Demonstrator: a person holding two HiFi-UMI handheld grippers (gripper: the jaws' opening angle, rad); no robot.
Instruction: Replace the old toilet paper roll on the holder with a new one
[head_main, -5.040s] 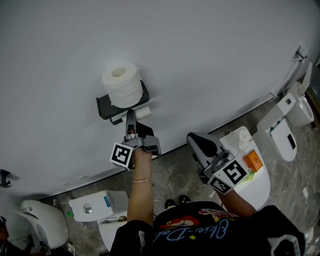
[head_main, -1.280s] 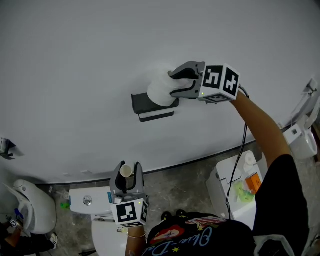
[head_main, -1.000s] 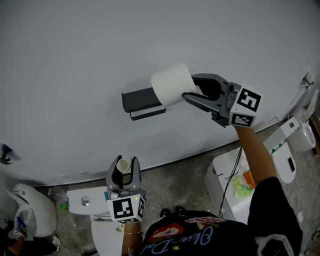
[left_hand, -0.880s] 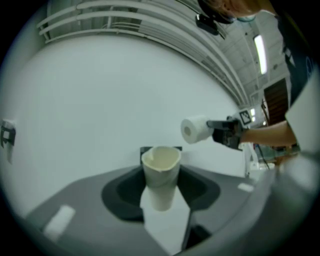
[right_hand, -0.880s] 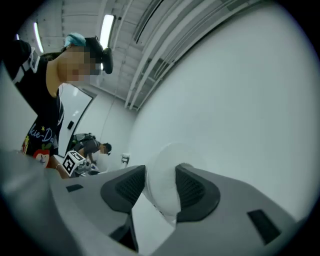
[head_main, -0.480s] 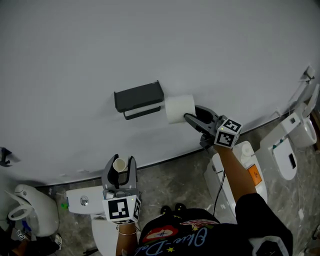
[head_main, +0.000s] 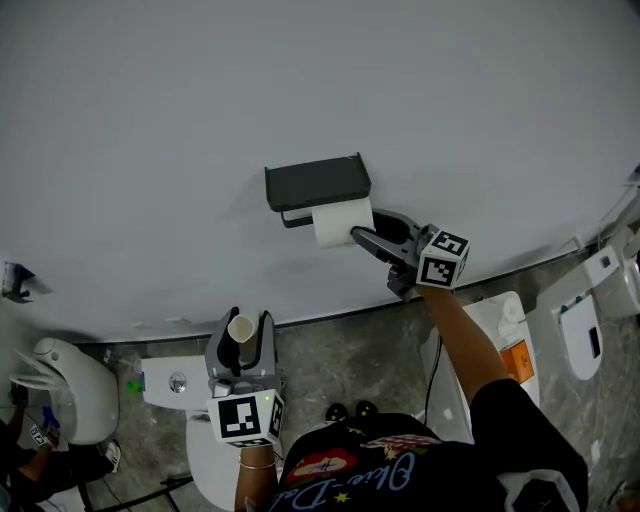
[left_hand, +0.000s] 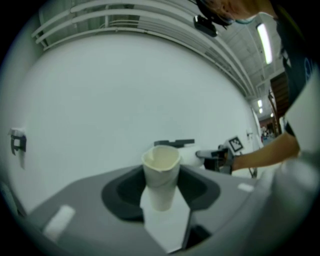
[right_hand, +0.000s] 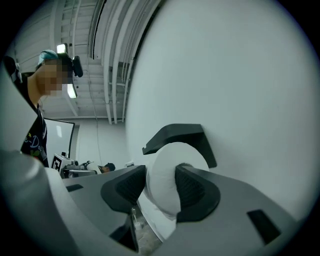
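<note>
new roll (head_main: 338, 222) | holder (head_main: 317, 183) top → beneath | right gripper (head_main: 365, 226) lowered

two handheld grippers at work, the left gripper (head_main: 243, 325) and the right gripper (head_main: 366, 224), each carrying one marker cube (head_main: 243, 418), two cubes in all. one full toilet paper roll (head_main: 333, 222). one bare cardboard tube (head_main: 240, 331). one dark wall holder (head_main: 317, 182). four white toilet fixtures (head_main: 65, 400) on the stone floor (head_main: 340, 355). one orange packet (head_main: 512, 356), one white bottle (head_main: 511, 310), one small wall bracket (head_main: 15, 280), one black printed shirt (head_main: 380, 470).
</note>
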